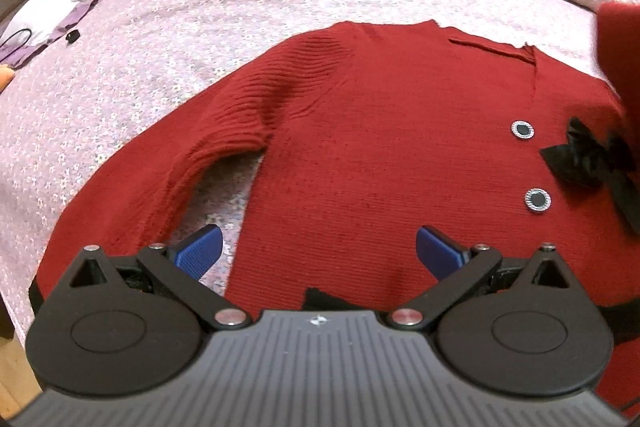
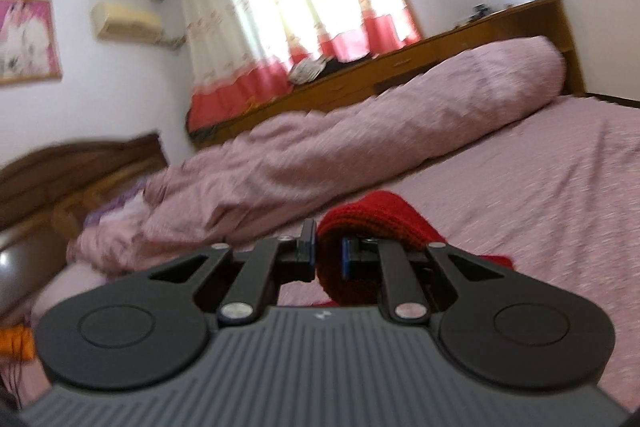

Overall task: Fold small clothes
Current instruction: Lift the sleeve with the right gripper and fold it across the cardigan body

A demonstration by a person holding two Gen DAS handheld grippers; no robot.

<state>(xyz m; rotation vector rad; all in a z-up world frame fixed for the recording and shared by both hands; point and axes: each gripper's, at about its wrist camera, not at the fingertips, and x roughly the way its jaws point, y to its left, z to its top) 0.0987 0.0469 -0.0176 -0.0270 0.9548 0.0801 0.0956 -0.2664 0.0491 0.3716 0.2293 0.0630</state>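
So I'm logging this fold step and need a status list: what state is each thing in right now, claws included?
Red sweater: lying flat on the bed, front up, body unfolded.
Left sleeve: spread out on the bedspread, not folded in.
Other sleeve: lifted, pinched in the right claw.
Left claw: open, above the hem, gripping nothing.
Right claw: shut on the sleeve.
Duvet: bunched along the far side.

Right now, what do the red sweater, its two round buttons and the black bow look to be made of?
Red sweater: matte knit yarn, ribbed rows on the sleeve. Buttons: glossy dark centres in sparkly silvery rims, perhaps rhinestones. Black bow: thin crinkled fabric, possibly ribbon.
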